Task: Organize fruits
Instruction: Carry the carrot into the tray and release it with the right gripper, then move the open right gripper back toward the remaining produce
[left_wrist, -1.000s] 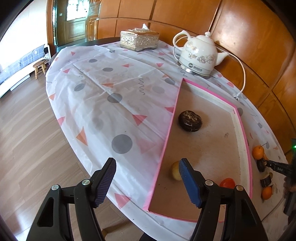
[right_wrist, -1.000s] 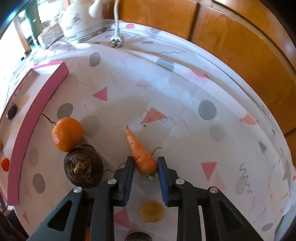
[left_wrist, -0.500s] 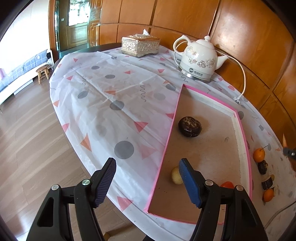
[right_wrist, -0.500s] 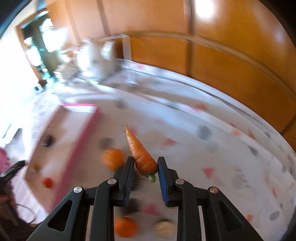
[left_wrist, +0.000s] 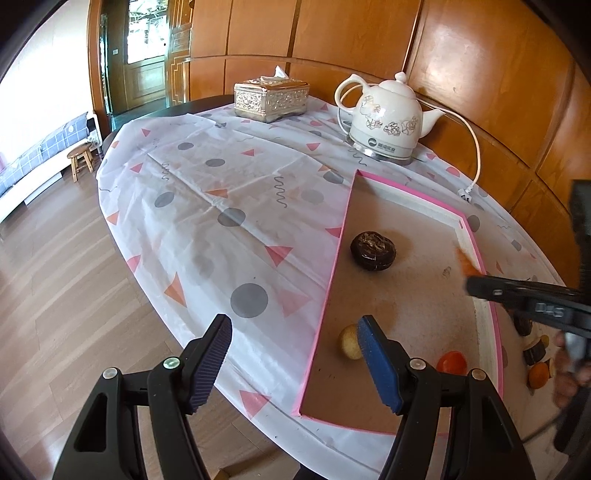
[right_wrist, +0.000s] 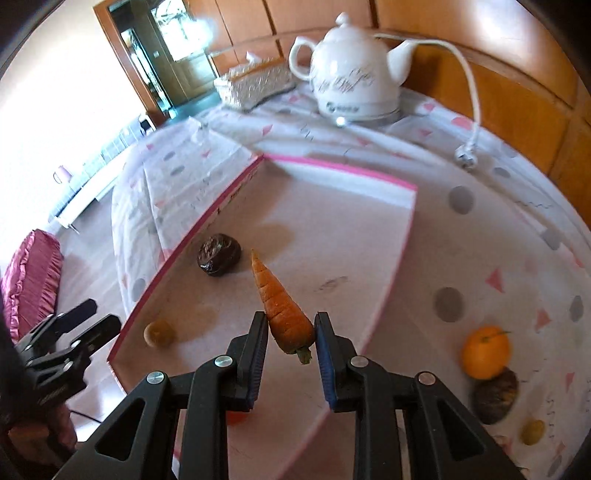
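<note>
The right claw (right_wrist: 291, 338) is pinching a small carrot (right_wrist: 282, 302) by its thick top end, the pads pressed on either side just above the green stub, with the tapered tip poking forward. It hangs above the pink-edged tray (right_wrist: 400, 243) on the table (left_wrist: 207, 206), over bare tray floor near a dark wrinkled fruit (right_wrist: 218, 254). The carrot looks light, stiff and a bit ridged, so I'd judge it unlikely to slip or bruise; the fat end is the sensible place to grip, since the thin tip could snap or swing out. The left claw (left_wrist: 293, 360) stands spread and empty at the tray's near edge, beside a small yellowish fruit (left_wrist: 349, 341).
</note>
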